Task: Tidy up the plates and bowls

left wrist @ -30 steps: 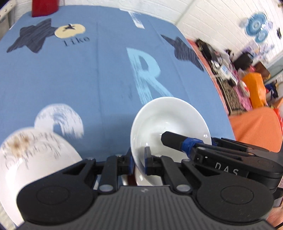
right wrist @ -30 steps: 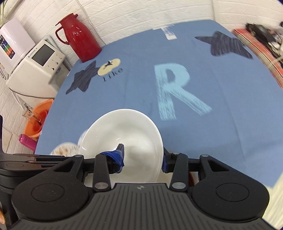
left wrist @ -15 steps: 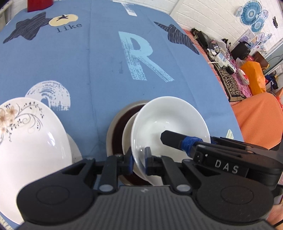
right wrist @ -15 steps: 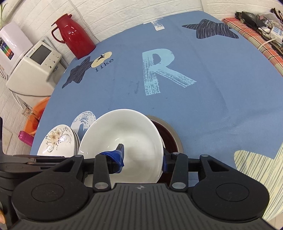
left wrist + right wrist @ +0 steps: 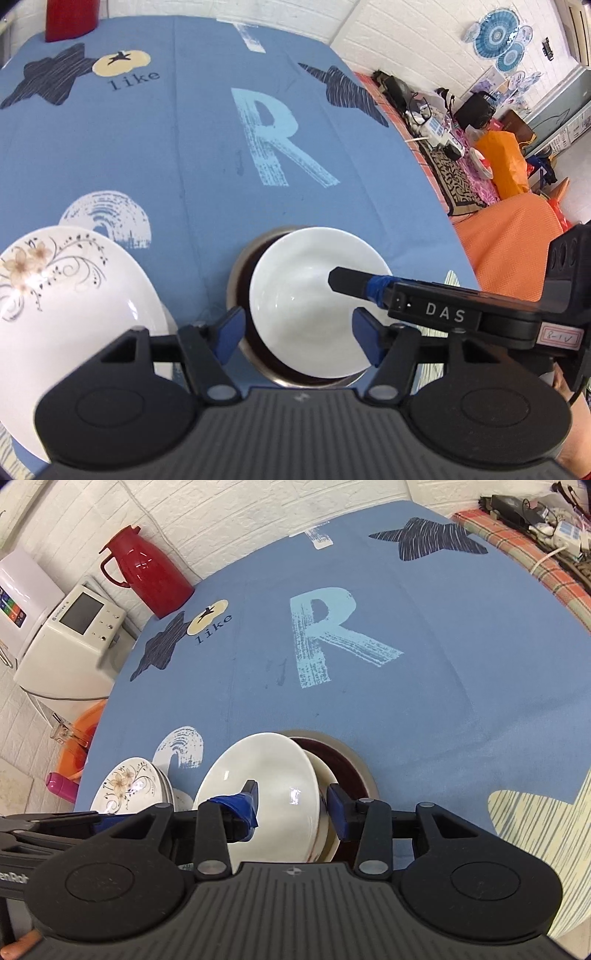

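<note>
white bowl: nested in brown bowl, between the fingers | floral plate: left of the fingers

Bright, sharp, fisheye-warped edges

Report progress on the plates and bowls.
Done: floral plates stacked at left. In hand: white bowl sits in the brown bowl; left gripper open, right gripper straddling its rim. Left: withdraw the right gripper; no other loose dishes visible.
</note>
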{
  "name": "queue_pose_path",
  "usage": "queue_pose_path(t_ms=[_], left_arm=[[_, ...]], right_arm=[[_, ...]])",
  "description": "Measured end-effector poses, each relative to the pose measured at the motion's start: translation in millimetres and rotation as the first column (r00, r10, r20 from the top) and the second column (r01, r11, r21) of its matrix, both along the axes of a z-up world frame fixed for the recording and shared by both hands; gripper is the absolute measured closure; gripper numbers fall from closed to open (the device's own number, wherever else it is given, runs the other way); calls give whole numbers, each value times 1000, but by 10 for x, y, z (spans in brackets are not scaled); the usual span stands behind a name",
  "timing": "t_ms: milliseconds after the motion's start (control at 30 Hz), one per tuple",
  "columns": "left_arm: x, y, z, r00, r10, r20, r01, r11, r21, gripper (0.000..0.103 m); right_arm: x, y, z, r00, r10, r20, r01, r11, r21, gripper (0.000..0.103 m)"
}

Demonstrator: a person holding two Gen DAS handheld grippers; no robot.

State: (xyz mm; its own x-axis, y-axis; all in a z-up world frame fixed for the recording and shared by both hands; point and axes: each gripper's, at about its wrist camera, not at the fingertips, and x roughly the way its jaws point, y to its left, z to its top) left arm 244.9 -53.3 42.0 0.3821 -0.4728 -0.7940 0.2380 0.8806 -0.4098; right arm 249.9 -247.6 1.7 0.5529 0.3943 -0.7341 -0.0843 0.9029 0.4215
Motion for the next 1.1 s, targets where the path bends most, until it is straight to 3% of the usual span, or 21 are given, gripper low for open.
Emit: queue_pose_path(t_ms=[200, 300, 500, 700, 800, 933, 1100], left_arm=[[49, 112, -28, 999, 31, 8, -31, 999, 14, 39], [103, 206, -49, 999, 42, 25, -43, 997, 65, 39], [243, 326, -85, 999, -41, 9, 39, 985, 166, 39], [313, 209, -229, 995, -94, -17, 95, 969, 230, 39], [347, 171, -279, 997, -81, 13, 74, 951, 299, 39], [412, 217, -256, 996, -81, 29, 68, 949, 308, 39], [424, 177, -57, 974, -184, 135, 126, 927, 353, 39]], right_arm=[[-42, -171, 197, 996, -47, 76, 50, 998, -42, 77], [-110, -316, 240, 995, -54, 81, 61, 995, -81, 77], [-205, -486, 83, 999, -42, -15, 40, 993, -113, 77], [-165, -481, -127, 996, -31, -88, 25, 997, -74, 77], [-135, -439, -190, 995, -25, -102, 17, 997, -74, 77], [-77, -413, -262, 993, -23, -117, 17, 999, -47, 76], [-114, -450, -248, 994, -40, -105, 37, 999, -25, 76]])
